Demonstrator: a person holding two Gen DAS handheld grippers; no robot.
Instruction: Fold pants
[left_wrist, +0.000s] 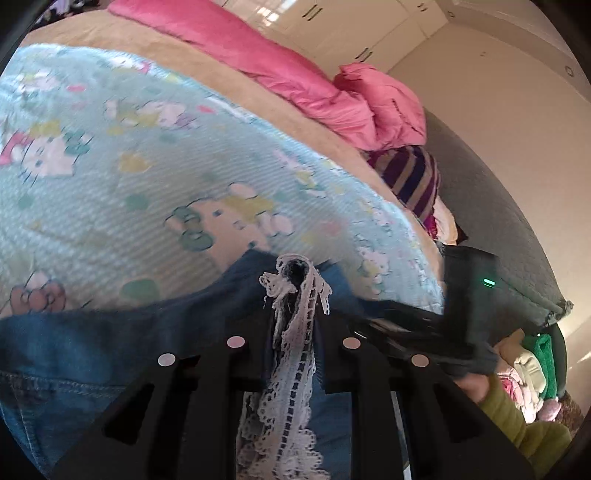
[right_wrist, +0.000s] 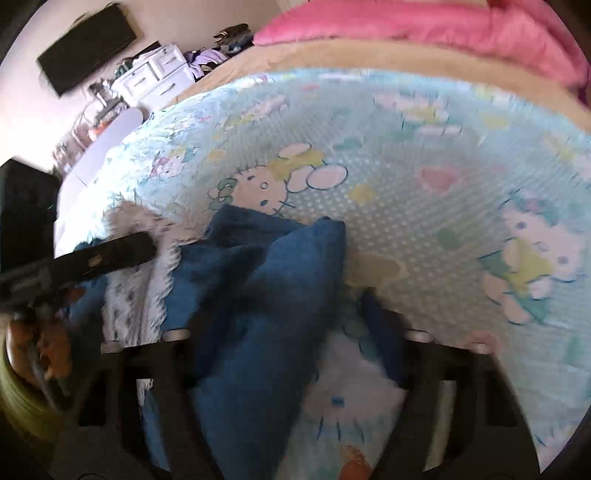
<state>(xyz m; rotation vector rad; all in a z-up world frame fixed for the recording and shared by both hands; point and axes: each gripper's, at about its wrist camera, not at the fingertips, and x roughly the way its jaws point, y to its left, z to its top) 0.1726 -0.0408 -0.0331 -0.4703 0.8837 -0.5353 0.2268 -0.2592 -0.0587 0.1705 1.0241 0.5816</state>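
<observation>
Blue denim pants (left_wrist: 74, 350) with white lace trim (left_wrist: 291, 332) lie on a light blue cartoon-print bedspread (left_wrist: 129, 177). My left gripper (left_wrist: 293, 306) is shut on the lace-trimmed hem, which bunches up between its fingers. In the right wrist view the pants (right_wrist: 266, 295) lie crumpled on the bedspread (right_wrist: 424, 206), and the lace hem (right_wrist: 136, 295) shows to the left. My right gripper (right_wrist: 295, 332) is open, its jaws wide apart, with denim over the left finger. The left gripper's black body (right_wrist: 107, 254) shows at the left of that view.
A pink quilt (left_wrist: 295, 74) and a striped cushion (left_wrist: 413, 177) lie along the bed's far side. The right gripper's body (left_wrist: 469, 295) is at the bed's edge. White drawers (right_wrist: 155, 74) and a wall TV (right_wrist: 85, 48) stand beyond the bed.
</observation>
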